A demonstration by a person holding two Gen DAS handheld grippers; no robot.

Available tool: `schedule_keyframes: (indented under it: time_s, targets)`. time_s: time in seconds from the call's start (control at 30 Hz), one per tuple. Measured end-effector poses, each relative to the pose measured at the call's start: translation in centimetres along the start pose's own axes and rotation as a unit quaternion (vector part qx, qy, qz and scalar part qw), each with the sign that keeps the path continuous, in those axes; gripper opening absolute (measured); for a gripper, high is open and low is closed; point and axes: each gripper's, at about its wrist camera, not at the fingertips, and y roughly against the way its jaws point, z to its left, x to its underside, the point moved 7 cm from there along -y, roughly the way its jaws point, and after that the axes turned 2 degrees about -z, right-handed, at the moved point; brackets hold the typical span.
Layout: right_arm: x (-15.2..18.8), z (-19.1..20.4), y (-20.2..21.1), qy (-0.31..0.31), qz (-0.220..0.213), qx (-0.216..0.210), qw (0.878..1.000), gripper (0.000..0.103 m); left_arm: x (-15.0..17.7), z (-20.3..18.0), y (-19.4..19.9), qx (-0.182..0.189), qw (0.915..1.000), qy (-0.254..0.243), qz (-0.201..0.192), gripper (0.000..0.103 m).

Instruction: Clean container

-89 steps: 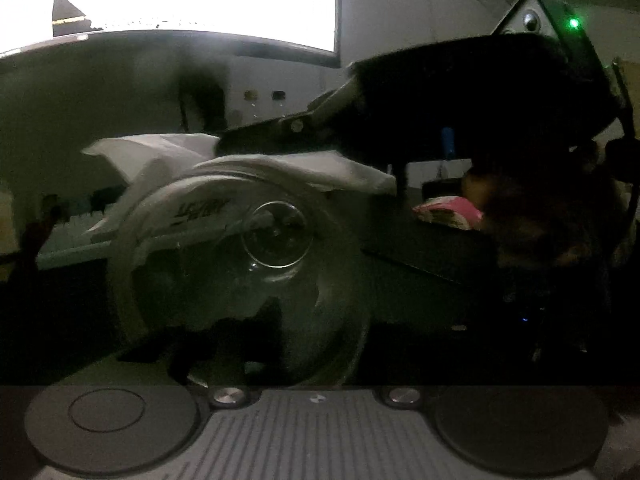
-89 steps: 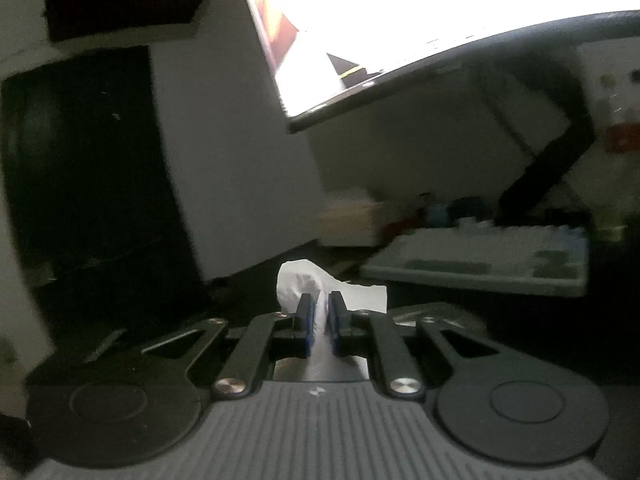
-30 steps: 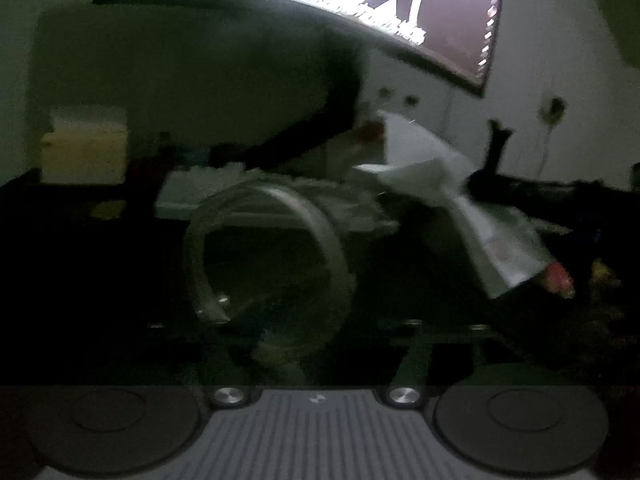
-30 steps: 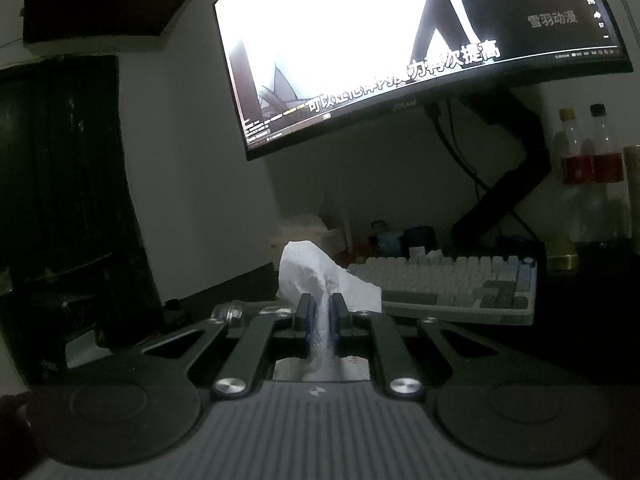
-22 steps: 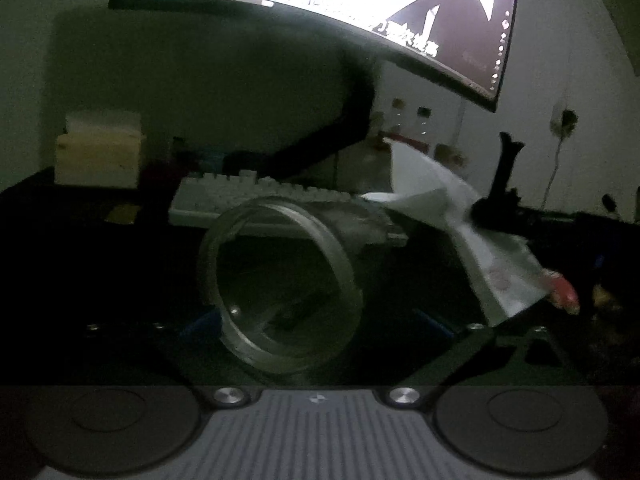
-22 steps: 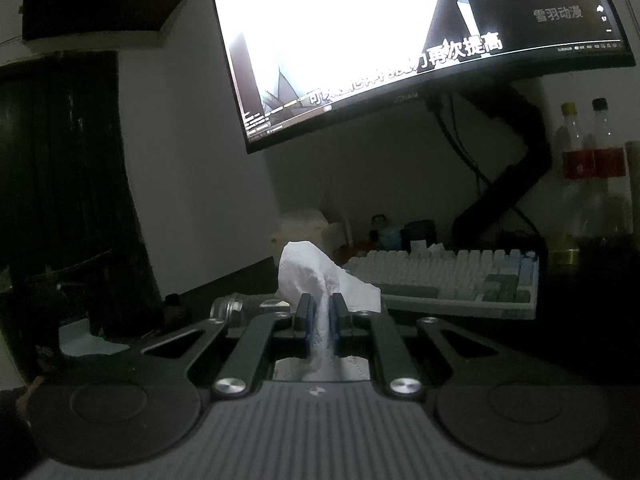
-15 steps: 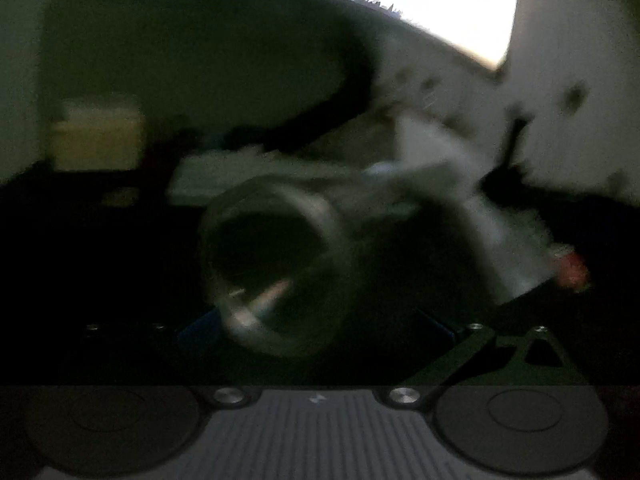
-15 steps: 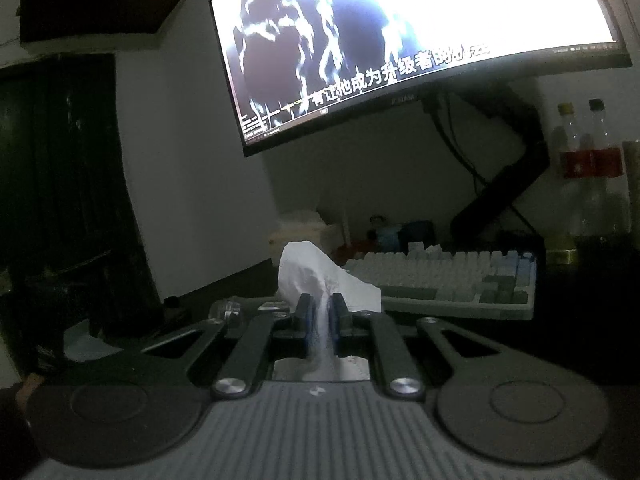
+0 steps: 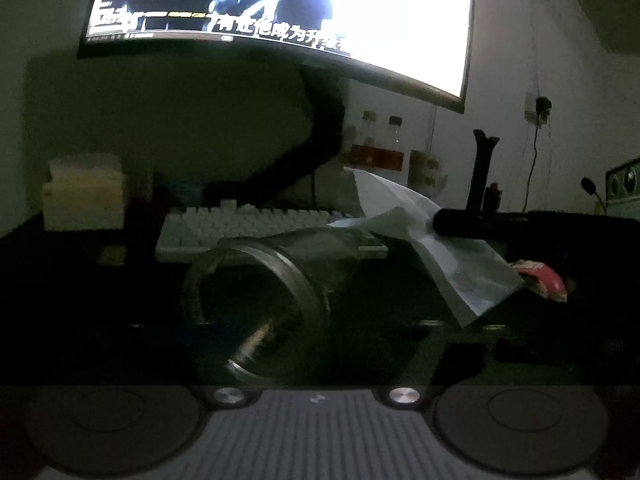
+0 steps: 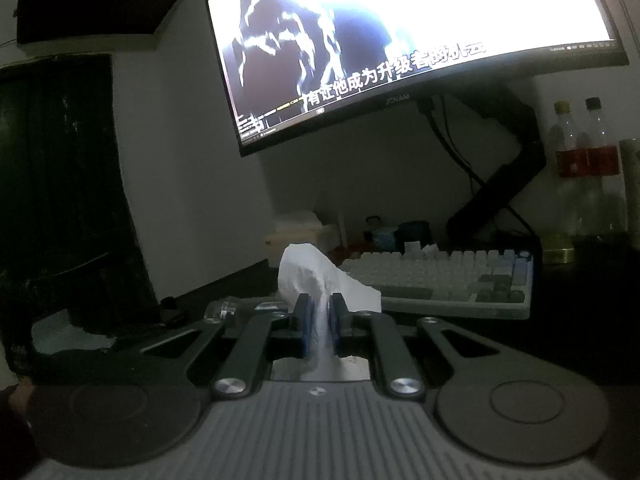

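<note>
The right gripper [image 10: 319, 316] pinched the white tissue [image 10: 316, 276]; the clear container [image 9: 256, 304] lay sideways before the left gripper [image 9: 316, 344] — its fingers too dark to judge — beneath a "JONAM"-like monitor [image 10: 400, 40].

Dim room, reading as a home desk setup or bedroom study. A large curved monitor [image 10: 400, 36] on a black arm mount [image 10: 504, 184] is glowing above the dark table [image 10: 580, 320], playing an animated video with Chinese subtitles. A pale mechanical keyboard [image 10: 440, 276] is sitting beneath it. Two capped drink bottles [image 10: 580, 152] are standing against the plain white wall, near a tissue box [image 10: 298, 232]. A plug and cable [image 9: 538, 120] are hanging from a wall socket.
</note>
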Motion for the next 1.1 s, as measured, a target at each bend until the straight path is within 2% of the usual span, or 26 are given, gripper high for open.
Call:
schedule_keyframes:
  time_s: [0.07, 0.13, 0.2, 0.27, 0.33, 0.4, 0.43, 0.53, 0.63, 0.77, 0.87, 0.97, 1.1]
  targets:
    - [0.0, 0.0, 0.0, 0.000, 0.001, -0.001, 1.000, 0.013, 0.3, 0.3, -0.4, 0.006, 0.9999, 0.008, 0.013, 0.031]
    - [0.0, 0.0, 0.0, 0.000, 0.001, 0.000, 1.000, 0.013, 0.8, 0.3, -1.1, 0.007, 0.9998, 0.002, 0.021, 0.030]
    - [0.0, 0.0, 0.0, 0.000, 0.001, 0.000, 1.000, 0.013, 1.3, 0.1, -1.7, 0.011, 0.9996, -0.006, 0.024, 0.022]
    - [0.0, -0.1, 0.0, -0.001, 0.000, 0.001, 1.000, 0.013, 1.5, -0.2, -1.9, 0.027, 0.9994, -0.011, 0.018, 0.019]
    - [-0.1, -0.2, 0.1, -0.002, -0.001, 0.001, 1.000, 0.013, 1.7, -0.3, -2.2, 0.029, 0.9993, -0.023, 0.003, 0.012]
    - [-0.2, -0.2, 0.2, -0.002, -0.002, 0.002, 1.000, 0.013, 2.1, -0.4, -2.5, 0.051, 0.9985, -0.020, -0.001, 0.009]
    - [-0.3, -0.3, 0.3, -0.001, -0.003, 0.002, 1.000, 0.013, 2.2, -0.4, -2.6, 0.066, 0.9977, -0.015, -0.002, 0.009]
    - [-0.4, -0.4, 0.5, -0.001, -0.005, 0.004, 1.000, 0.013, 2.2, -0.7, -2.5, 0.065, 0.9976, -0.022, -0.011, 0.007]
    - [-0.7, -0.5, 0.7, -0.002, -0.008, 0.003, 1.000, 0.013, 2.0, -1.0, -1.9, 0.096, 0.9949, -0.019, -0.028, 0.006]
    - [-1.0, -0.3, 1.2, -0.003, -0.007, -0.015, 1.000, 0.013, 2.2, -1.8, -1.3, 0.167, 0.9855, -0.031, -0.006, 0.006]
    - [-1.2, 0.2, 1.6, -0.003, 0.001, -0.045, 0.999, 0.014, 2.8, -2.8, -0.8, 0.217, 0.9742, -0.059, 0.016, 0.008]
    - [-1.1, 1.0, 1.6, 0.008, 0.006, -0.051, 0.999, 0.014, 3.4, -3.4, -0.6, 0.222, 0.9699, -0.097, 0.029, 0.010]
    - [-0.6, 2.0, 1.2, 0.026, 0.008, -0.039, 0.999, 0.014, 3.6, -3.8, -0.7, 0.218, 0.9701, -0.099, 0.041, 0.013]
